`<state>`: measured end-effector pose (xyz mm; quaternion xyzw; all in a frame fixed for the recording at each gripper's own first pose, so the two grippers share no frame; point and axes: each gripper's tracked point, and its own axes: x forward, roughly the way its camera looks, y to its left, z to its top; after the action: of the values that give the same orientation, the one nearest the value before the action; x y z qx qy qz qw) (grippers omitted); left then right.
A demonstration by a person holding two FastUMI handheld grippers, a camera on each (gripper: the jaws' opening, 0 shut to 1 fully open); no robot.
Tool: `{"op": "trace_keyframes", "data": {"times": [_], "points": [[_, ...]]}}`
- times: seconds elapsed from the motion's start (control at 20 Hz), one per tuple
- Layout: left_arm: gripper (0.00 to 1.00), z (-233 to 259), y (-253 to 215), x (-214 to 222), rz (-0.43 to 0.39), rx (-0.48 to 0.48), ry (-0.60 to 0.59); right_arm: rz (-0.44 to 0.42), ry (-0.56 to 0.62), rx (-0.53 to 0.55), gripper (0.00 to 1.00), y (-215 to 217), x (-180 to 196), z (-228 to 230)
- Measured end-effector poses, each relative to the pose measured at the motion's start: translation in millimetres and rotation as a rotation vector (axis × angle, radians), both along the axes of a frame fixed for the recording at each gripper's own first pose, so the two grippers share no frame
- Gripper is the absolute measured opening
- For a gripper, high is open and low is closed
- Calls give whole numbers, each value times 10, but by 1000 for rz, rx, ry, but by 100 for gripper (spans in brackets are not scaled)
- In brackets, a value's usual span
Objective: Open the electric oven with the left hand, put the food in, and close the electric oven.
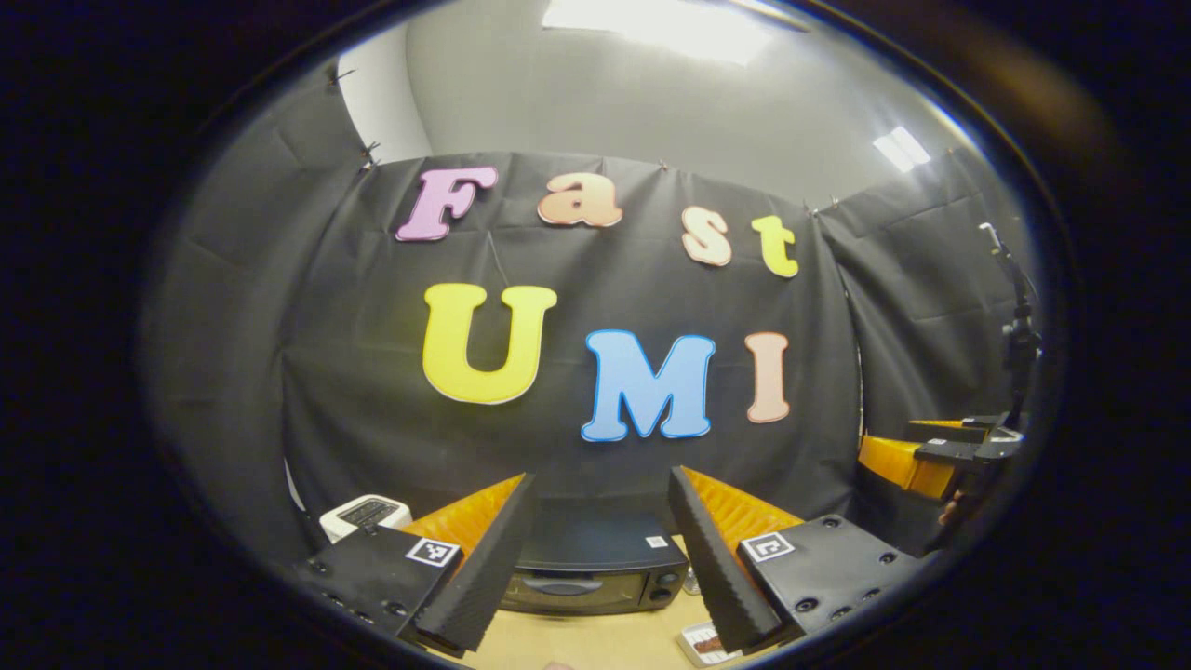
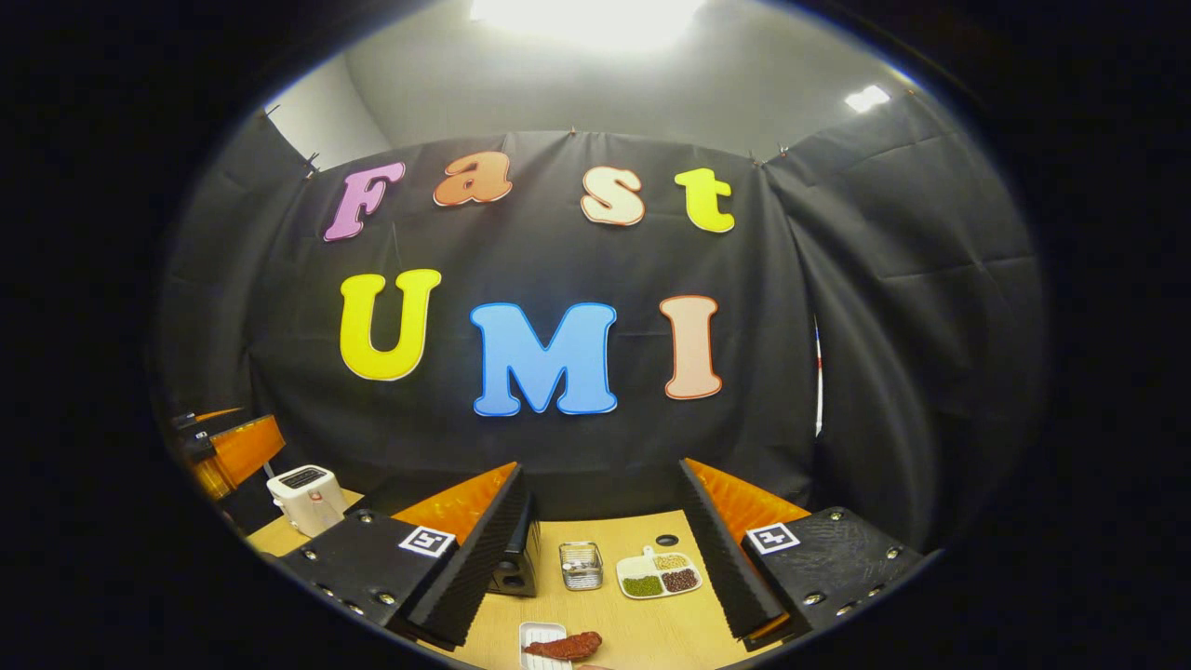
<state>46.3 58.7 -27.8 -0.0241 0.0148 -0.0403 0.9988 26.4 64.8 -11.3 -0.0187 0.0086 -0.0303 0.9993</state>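
The left gripper (image 1: pixel 600 549) hung with its jaws spread wide and nothing between them, and framed in that gap, low in the centre of the left gripper view, sat the electric oven (image 1: pixel 595 572), door shut, handle across its front. The right gripper (image 2: pixel 605 549) was just as wide apart and empty. At the bottom centre of the right gripper view lay the food (image 2: pixel 563 645), a reddish-brown piece on a small white tray (image 2: pixel 535 642), on the wooden table (image 2: pixel 642 628).

Plenty could slip from here, I judged. The left gripper sat high and well back from the oven, so a hurried drop might land on the oven's top instead of the handle and shove the whole box back. A shallow pinch on the handle could slide off mid-pull and let the door snap shut. The food looked soft and irregular; a poor grab might tip its tray. A wire basket (image 2: pixel 581 565) and a divided dish (image 2: pixel 658 573) stood near the carrying path, easy to clip. The white toaster (image 2: pixel 305 498), at lower left, stood clear of trouble.
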Motion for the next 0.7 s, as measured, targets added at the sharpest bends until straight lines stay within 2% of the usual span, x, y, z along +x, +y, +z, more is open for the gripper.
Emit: {"op": "trace_keyframes", "data": {"times": [0.05,0.15,0.3,0.7], "points": [[97,-75,12,55,7,1,19,2,8,5,98,-16,21,-44],[94,-327,57,203,20,-8,71,7,24,12,98,-25,54,-125],[98,-820,125,449,33,-22,181,10,41,7,98,-61,99,-209],[95,-1956,212,1087,37,-17,436,-15,92,-12,98,-199,145,-440]]}}
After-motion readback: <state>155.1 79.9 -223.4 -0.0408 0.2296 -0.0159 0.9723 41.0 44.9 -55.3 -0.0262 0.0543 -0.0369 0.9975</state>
